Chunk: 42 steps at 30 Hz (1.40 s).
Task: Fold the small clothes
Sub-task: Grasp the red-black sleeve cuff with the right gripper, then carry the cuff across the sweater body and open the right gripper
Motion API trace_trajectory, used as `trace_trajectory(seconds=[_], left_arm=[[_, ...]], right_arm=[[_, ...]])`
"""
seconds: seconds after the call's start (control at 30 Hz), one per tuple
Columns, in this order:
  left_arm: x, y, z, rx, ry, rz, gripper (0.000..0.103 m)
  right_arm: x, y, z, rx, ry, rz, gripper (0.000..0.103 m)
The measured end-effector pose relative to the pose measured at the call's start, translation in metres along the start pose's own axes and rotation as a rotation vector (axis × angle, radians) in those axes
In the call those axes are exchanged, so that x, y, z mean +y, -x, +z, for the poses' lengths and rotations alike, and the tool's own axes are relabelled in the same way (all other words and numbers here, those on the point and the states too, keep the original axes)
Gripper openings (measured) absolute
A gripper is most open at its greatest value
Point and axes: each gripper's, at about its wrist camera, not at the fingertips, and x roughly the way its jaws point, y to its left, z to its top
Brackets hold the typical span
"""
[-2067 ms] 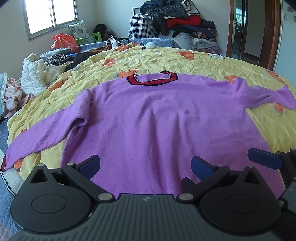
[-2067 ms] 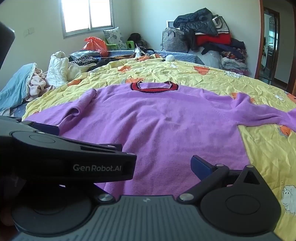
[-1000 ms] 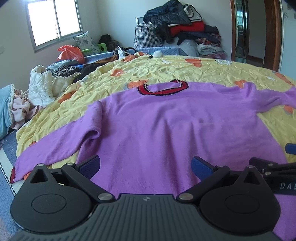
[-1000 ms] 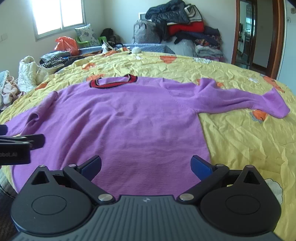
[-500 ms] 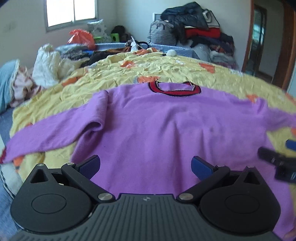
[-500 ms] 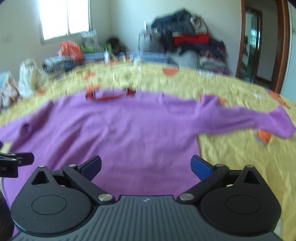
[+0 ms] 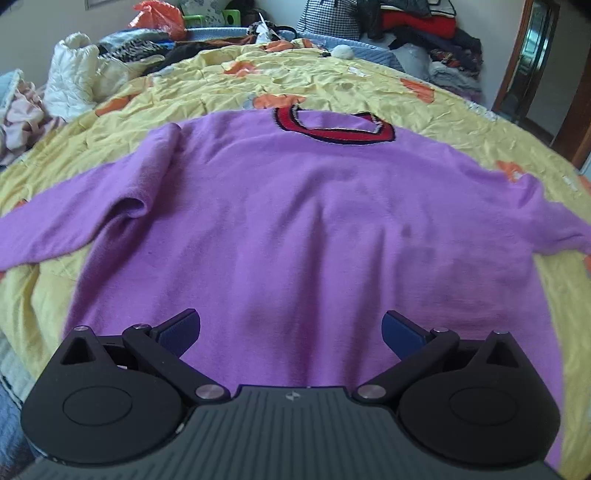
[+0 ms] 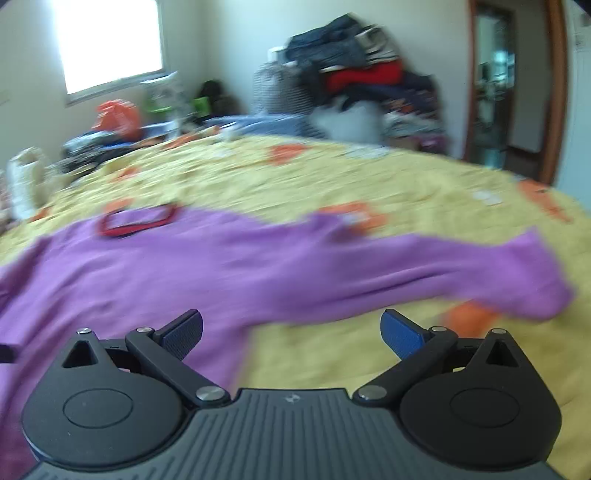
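A purple sweater (image 7: 295, 229) with a red and black collar (image 7: 332, 125) lies flat, front up, on a yellow bedspread (image 7: 332, 77), both sleeves spread out to the sides. My left gripper (image 7: 291, 328) is open and empty, above the sweater's lower hem. My right gripper (image 8: 291, 328) is open and empty, over the sweater's right edge below the right sleeve (image 8: 461, 273). The right wrist view is blurred by motion.
A heap of clothes and bags (image 7: 406, 22) stands at the far side of the bed. White and pink garments (image 7: 74, 81) lie at the left edge. An orange bag (image 7: 159, 14) is at the back. A doorway (image 8: 517, 85) is at the right.
My right gripper has swung to the right, toward the sweater's right sleeve. My left gripper has moved forward and looks down more steeply; the right gripper has left its view.
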Motion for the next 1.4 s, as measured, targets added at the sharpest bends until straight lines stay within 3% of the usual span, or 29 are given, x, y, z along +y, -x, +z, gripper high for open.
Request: trace_trajectory(seconds=[0.13,0.27,0.4,0.47,0.5,0.53,0.57,0.63,0.7,0.9,1.0,1.1,1.2,1.27,1.3,1.33,1.4], left_arm=[[0.004,-0.009,0.003,0.036,0.008,0.070,0.103],[0.009,-0.019,0.011,0.070,0.053,0.060,0.103],[-0.003,-0.025,0.019,0.062,0.014,0.043,0.103],[-0.012,-0.029,0.021,0.056,-0.019,0.038,0.103],[-0.017,-0.032,0.021,0.055,-0.036,0.030,0.103],[-0.021,-0.036,0.022,0.058,-0.052,0.025,0.103],[-0.025,-0.040,0.022,0.064,-0.067,0.021,0.103],[-0.032,-0.044,0.024,0.075,-0.090,0.014,0.103],[-0.037,-0.045,0.025,0.078,-0.108,0.009,0.103],[-0.038,-0.032,0.022,0.058,-0.132,-0.011,0.103],[-0.035,-0.029,0.019,0.060,-0.131,-0.018,0.103],[-0.031,-0.027,0.015,0.068,-0.122,-0.025,0.103],[-0.031,-0.027,0.009,0.083,-0.129,-0.037,0.103],[-0.033,-0.027,0.008,0.088,-0.153,-0.039,0.103],[-0.035,-0.026,0.008,0.084,-0.168,-0.032,0.103],[-0.038,-0.026,0.009,0.078,-0.184,-0.020,0.103],[-0.042,-0.027,0.011,0.068,-0.200,0.001,0.103]], right_arm=[[-0.115,-0.006,0.008,0.028,-0.180,-0.077,0.103],[-0.219,-0.018,-0.006,0.042,-0.559,0.040,0.103],[-0.251,-0.043,-0.016,0.065,-0.712,0.096,0.103],[-0.255,-0.051,-0.019,0.036,-0.772,0.131,0.097],[-0.254,-0.056,-0.019,0.031,-0.784,0.157,0.084],[-0.257,-0.060,-0.020,0.035,-0.807,0.154,0.041],[-0.261,-0.067,-0.023,0.058,-0.852,0.154,0.023],[-0.267,-0.078,-0.030,0.038,-0.907,0.224,0.006],[-0.264,-0.072,-0.034,-0.002,-0.943,0.208,0.004],[-0.253,-0.017,0.000,-0.136,-0.785,0.059,0.004],[-0.261,0.017,0.022,-0.179,-0.720,0.028,0.004],[-0.262,0.028,0.028,-0.082,-0.618,-0.055,0.004],[-0.267,0.024,-0.004,0.019,-0.613,-0.155,0.006],[-0.285,0.021,-0.032,0.080,-0.736,-0.159,0.030],[-0.293,0.025,-0.047,0.065,-0.811,-0.158,0.059],[-0.300,0.033,-0.060,0.013,-0.877,-0.141,0.076],[-0.314,0.044,-0.082,-0.073,-0.995,-0.066,0.076]])
